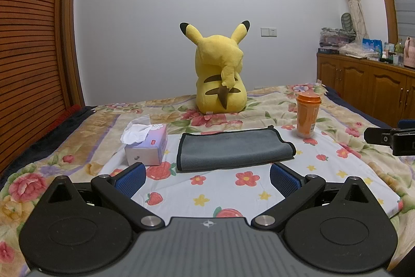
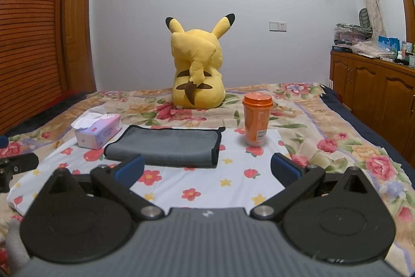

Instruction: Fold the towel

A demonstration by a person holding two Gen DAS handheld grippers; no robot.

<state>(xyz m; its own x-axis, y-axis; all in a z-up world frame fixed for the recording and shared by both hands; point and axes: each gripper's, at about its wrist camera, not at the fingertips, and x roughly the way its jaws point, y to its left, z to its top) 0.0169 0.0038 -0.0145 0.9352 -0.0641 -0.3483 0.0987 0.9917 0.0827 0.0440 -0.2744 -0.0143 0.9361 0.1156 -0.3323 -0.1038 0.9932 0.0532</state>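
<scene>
A grey towel (image 1: 230, 148) with black trim lies folded flat on a white flower-print cloth (image 1: 233, 196) on the bed. It also shows in the right wrist view (image 2: 166, 147). My left gripper (image 1: 207, 177) is open and empty, just in front of the towel's near edge, not touching it. My right gripper (image 2: 207, 169) is open and empty, in front of the towel's right end. The right gripper shows at the right edge of the left wrist view (image 1: 389, 139); the left gripper shows at the left edge of the right wrist view (image 2: 15, 168).
A tissue box (image 1: 146, 144) stands left of the towel, an orange lidded cup (image 1: 307, 114) to its right. A yellow plush toy (image 1: 220, 74) sits behind on the floral bedspread (image 1: 272, 103). A wooden cabinet (image 1: 368, 85) stands at the right, a slatted wardrobe (image 1: 31, 43) at the left.
</scene>
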